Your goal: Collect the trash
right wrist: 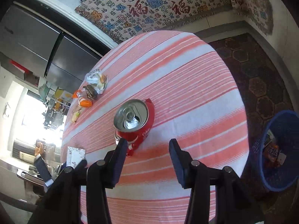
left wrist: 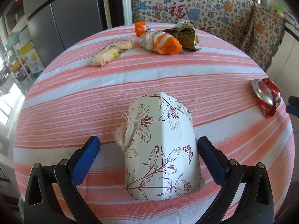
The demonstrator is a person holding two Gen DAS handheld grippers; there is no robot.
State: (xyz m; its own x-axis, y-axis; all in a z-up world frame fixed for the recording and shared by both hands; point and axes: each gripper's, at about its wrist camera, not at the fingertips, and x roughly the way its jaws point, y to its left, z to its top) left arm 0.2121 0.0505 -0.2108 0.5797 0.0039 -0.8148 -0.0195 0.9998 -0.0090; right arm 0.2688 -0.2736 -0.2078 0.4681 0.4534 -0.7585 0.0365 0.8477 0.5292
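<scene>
A white paper bag (left wrist: pixel 160 140) printed with flowers lies on the striped tablecloth (left wrist: pixel 168 78), between the fingers of my left gripper (left wrist: pixel 148 143). The jaws stand wide and the left pad is clear of the bag. At the table's right edge lies a crushed red cola can (left wrist: pixel 267 97). In the right wrist view that can (right wrist: pixel 134 119) sits just ahead of my right gripper (right wrist: pixel 147 143). Its jaws are open, and the left fingertip (right wrist: pixel 122 145) overlaps the can's near side. At the far side lie a white snack packet (left wrist: pixel 112 53), an orange-and-white wrapper (left wrist: pixel 160 41) and a dark gold wrapper (left wrist: pixel 184 35).
On the patterned rug to the right of the table, a blue mesh basket (right wrist: pixel 280 149) holds some wrappers. A sofa with a printed cover (left wrist: pixel 196 5) runs behind the table, and a grey fridge (left wrist: pixel 65 18) stands at the back left.
</scene>
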